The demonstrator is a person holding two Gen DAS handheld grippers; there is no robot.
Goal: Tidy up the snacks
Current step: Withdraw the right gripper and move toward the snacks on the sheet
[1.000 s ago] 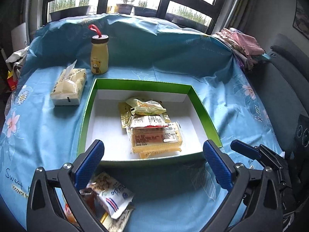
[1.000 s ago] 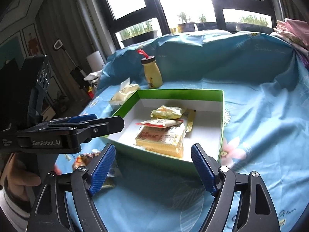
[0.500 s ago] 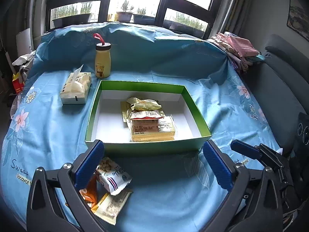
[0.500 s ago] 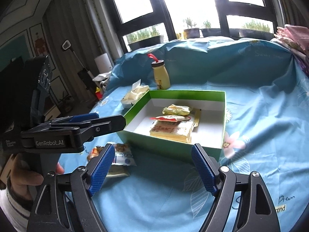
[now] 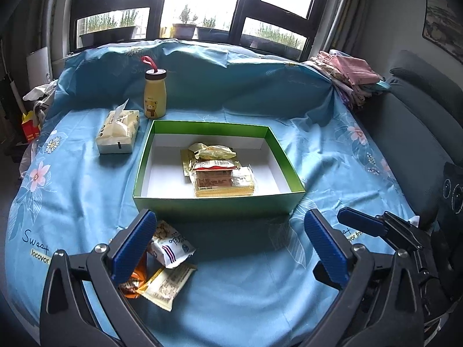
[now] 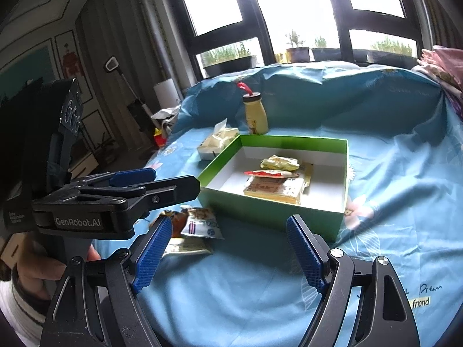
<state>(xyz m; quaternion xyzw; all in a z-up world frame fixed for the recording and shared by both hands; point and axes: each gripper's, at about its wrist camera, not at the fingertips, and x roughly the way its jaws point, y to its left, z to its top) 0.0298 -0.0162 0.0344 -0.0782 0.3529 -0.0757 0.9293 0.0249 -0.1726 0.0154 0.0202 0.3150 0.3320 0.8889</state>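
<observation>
A green box (image 5: 214,204) with a white inside stands on the blue cloth and holds several stacked snack packets (image 5: 222,179). It also shows in the right wrist view (image 6: 275,206). Three loose packets lie in front of the box's left corner: a white peanut packet (image 5: 170,245), a pale yellow bar (image 5: 167,284) and an orange one (image 5: 134,283). My left gripper (image 5: 228,245) is open and empty, its left finger over these packets. My right gripper (image 6: 228,254) is open and empty, in front of the box. The left gripper's body (image 6: 115,199) shows in the right wrist view.
A yellow bear bottle (image 5: 154,98) and a tissue pack (image 5: 117,133) stand behind the box on the left. Folded pink cloths (image 5: 350,75) lie at the back right. A dark sofa (image 5: 411,133) is on the right.
Both grippers have pulled back from the box and risen a little. The box looks smaller and the loose packets have come fully into view. Both stay open.
</observation>
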